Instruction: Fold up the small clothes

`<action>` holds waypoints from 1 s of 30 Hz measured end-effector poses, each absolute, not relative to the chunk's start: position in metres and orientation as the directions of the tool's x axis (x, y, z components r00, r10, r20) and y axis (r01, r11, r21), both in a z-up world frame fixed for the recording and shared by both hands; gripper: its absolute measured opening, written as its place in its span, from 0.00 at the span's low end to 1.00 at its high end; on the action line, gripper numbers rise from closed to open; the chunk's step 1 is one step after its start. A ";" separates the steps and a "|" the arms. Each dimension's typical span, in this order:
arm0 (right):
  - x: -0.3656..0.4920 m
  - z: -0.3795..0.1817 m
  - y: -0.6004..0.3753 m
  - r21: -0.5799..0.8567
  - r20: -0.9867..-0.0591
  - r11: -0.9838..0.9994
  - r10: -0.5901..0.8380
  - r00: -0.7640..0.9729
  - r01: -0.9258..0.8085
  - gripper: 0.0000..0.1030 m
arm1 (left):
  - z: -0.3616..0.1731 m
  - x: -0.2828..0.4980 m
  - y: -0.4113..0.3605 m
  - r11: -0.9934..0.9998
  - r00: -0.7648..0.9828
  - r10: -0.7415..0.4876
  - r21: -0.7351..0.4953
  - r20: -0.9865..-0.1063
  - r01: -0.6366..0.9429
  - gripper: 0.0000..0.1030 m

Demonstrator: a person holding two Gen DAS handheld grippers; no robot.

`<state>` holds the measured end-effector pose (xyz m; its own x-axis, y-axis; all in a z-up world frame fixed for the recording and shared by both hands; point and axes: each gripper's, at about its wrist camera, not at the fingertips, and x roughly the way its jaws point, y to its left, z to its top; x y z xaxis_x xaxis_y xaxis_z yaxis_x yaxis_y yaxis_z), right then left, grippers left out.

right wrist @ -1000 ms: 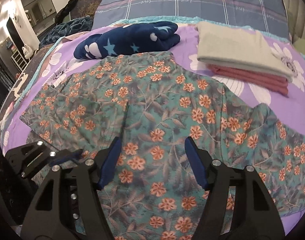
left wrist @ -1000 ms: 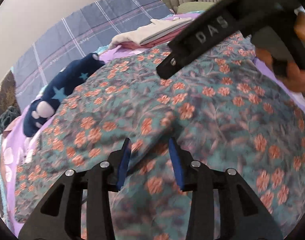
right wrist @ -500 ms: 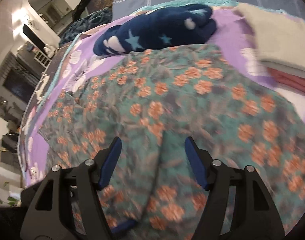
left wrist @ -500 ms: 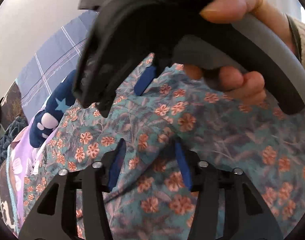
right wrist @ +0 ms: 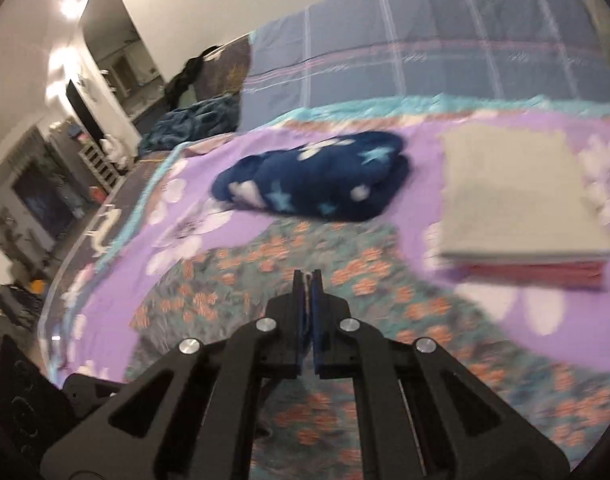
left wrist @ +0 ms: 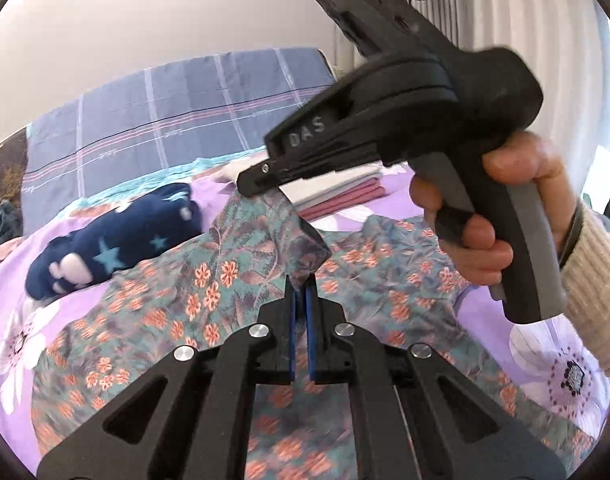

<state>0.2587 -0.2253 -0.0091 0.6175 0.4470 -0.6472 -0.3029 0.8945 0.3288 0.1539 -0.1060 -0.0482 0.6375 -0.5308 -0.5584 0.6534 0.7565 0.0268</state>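
A teal garment with orange flowers (left wrist: 209, 292) lies on the purple bedspread; it also shows in the right wrist view (right wrist: 233, 288). My left gripper (left wrist: 300, 286) is shut on a raised fold of it. My right gripper (right wrist: 307, 280) is shut on the same cloth, and in the left wrist view (left wrist: 257, 182) it holds a pulled-up peak of fabric above the bed. The lifted cloth hangs between the two grippers.
A dark blue star-patterned bundle (right wrist: 317, 178) lies beyond the garment. A folded stack, pale on top and pink below (right wrist: 517, 204), sits to the right. A blue checked pillow (right wrist: 405, 48) is at the head of the bed (left wrist: 561, 364).
Both grippers were open over the flat garment; now both have shut on the cloth and lifted a fold of it off the bed.
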 end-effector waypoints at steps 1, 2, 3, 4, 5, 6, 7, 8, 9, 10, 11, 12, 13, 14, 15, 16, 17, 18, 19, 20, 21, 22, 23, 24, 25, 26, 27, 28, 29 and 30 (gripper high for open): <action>0.259 -0.011 -0.231 0.311 -0.657 0.906 0.423 0.624 -0.286 0.03 | -0.052 0.154 -0.113 0.751 0.628 -0.535 0.022 -0.564 0.660 0.04; 0.260 -0.016 -0.237 0.304 -0.665 0.912 0.409 0.625 -0.274 0.03 | -0.057 0.158 -0.118 0.745 0.617 -0.542 0.012 -0.571 0.666 0.04; 0.262 -0.023 -0.242 0.296 -0.677 0.921 0.388 0.625 -0.252 0.03 | -0.062 0.159 -0.125 0.741 0.606 -0.546 0.004 -0.579 0.671 0.04; 0.265 -0.031 -0.246 0.293 -0.687 0.926 0.376 0.622 -0.237 0.03 | -0.070 0.162 -0.131 0.738 0.595 -0.543 0.001 -0.592 0.675 0.04; 0.268 -0.040 -0.249 0.291 -0.699 0.931 0.364 0.616 -0.221 0.03 | -0.078 0.167 -0.137 0.738 0.588 -0.532 0.007 -0.609 0.675 0.05; 0.273 -0.054 -0.251 0.285 -0.717 0.936 0.350 0.602 -0.204 0.04 | -0.083 0.172 -0.137 0.740 0.586 -0.524 0.011 -0.619 0.673 0.07; 0.275 -0.062 -0.253 0.275 -0.732 0.942 0.335 0.594 -0.192 0.10 | -0.090 0.173 -0.139 0.744 0.581 -0.510 0.015 -0.634 0.668 0.17; 0.275 -0.072 -0.254 0.245 -0.753 0.955 0.295 0.589 -0.164 0.16 | -0.097 0.176 -0.137 0.753 0.582 -0.487 0.024 -0.651 0.657 0.31; 0.275 -0.080 -0.257 0.214 -0.773 0.967 0.253 0.582 -0.135 0.33 | -0.099 0.176 -0.131 0.765 0.593 -0.468 0.035 -0.655 0.643 0.35; 0.274 -0.088 -0.261 0.197 -0.786 0.974 0.227 0.575 -0.115 0.36 | -0.099 0.174 -0.122 0.772 0.602 -0.460 0.041 -0.653 0.634 0.39; 0.271 -0.092 -0.264 0.198 -0.787 0.974 0.225 0.574 -0.111 0.36 | -0.098 0.172 -0.109 0.779 0.612 -0.453 0.047 -0.649 0.626 0.43; 0.268 -0.095 -0.268 0.202 -0.788 0.973 0.231 0.570 -0.114 0.36 | -0.097 0.171 -0.094 0.791 0.628 -0.435 0.059 -0.645 0.609 0.45; 0.262 -0.097 -0.270 0.210 -0.789 0.970 0.242 0.565 -0.123 0.36 | -0.096 0.167 -0.085 0.806 0.646 -0.411 0.075 -0.643 0.588 0.51; 0.257 -0.099 -0.271 0.215 -0.788 0.967 0.254 0.561 -0.136 0.36 | -0.096 0.167 -0.067 0.830 0.674 -0.363 0.105 -0.643 0.548 0.52; 0.251 -0.100 -0.270 0.216 -0.788 0.965 0.262 0.557 -0.148 0.36 | -0.098 0.166 -0.049 0.851 0.694 -0.314 0.131 -0.648 0.508 0.52; 0.244 -0.100 -0.268 0.215 -0.789 0.963 0.270 0.553 -0.164 0.36 | -0.101 0.172 -0.032 0.869 0.707 -0.272 0.149 -0.653 0.472 0.52; 0.237 -0.099 -0.267 0.216 -0.787 0.960 0.280 0.550 -0.180 0.36 | -0.104 0.174 -0.015 0.888 0.718 -0.228 0.163 -0.657 0.431 0.52; 0.231 -0.098 -0.263 0.219 -0.783 0.955 0.295 0.548 -0.200 0.36 | -0.107 0.175 0.012 0.915 0.728 -0.161 0.176 -0.666 0.364 0.52; 0.220 -0.099 -0.258 0.232 -0.770 0.943 0.329 0.547 -0.241 0.36 | -0.110 0.175 0.032 0.931 0.730 -0.119 0.181 -0.673 0.318 0.52; 0.213 -0.099 -0.254 0.246 -0.761 0.932 0.355 0.542 -0.266 0.36 | -0.113 0.176 0.055 0.948 0.729 -0.064 0.186 -0.681 0.257 0.52; 0.206 -0.102 -0.249 0.264 -0.757 0.919 0.386 0.528 -0.294 0.36 | -0.116 0.178 0.074 0.960 0.727 -0.014 0.195 -0.687 0.203 0.52; 0.201 -0.109 -0.242 0.261 -0.773 0.914 0.391 0.500 -0.312 0.35 | -0.121 0.178 0.097 0.966 0.724 0.056 0.220 -0.688 0.134 0.52; 0.199 -0.117 -0.236 0.219 -0.801 0.925 0.353 0.485 -0.311 0.35 | -0.124 0.176 0.112 0.966 0.716 0.109 0.242 -0.689 0.086 0.52; 0.198 -0.126 -0.228 0.152 -0.827 0.940 0.291 0.482 -0.307 0.34 | -0.130 0.178 0.135 0.968 0.689 0.165 0.251 -0.705 0.025 0.52; 0.195 -0.129 -0.221 0.094 -0.827 0.944 0.252 0.503 -0.318 0.34 | -0.133 0.176 0.149 0.976 0.675 0.154 0.216 -0.722 0.009 0.54; 0.192 -0.127 -0.216 0.062 -0.824 0.946 0.228 0.518 -0.318 0.35 | -0.134 0.174 0.160 0.988 0.671 0.110 0.154 -0.733 0.007 0.55; 0.191 -0.124 -0.213 0.053 -0.826 0.948 0.218 0.520 -0.313 0.37 | -0.134 0.173 0.171 0.996 0.670 0.065 0.089 -0.739 0.002 0.55; 0.191 -0.116 -0.209 0.058 -0.822 0.952 0.217 0.526 -0.302 0.38 | -0.133 0.174 0.173 0.997 0.669 0.056 0.077 -0.741 0.002 0.54; 0.191 -0.111 -0.207 0.072 -0.814 0.950 0.232 0.532 -0.303 0.38 | -0.131 0.173 0.173 0.997 0.672 0.055 0.079 -0.739 0.005 0.54; 0.191 -0.104 -0.204 0.088 -0.804 0.947 0.251 0.539 -0.309 0.39 | -0.131 0.173 0.172 0.995 0.676 0.064 0.098 -0.734 0.012 0.54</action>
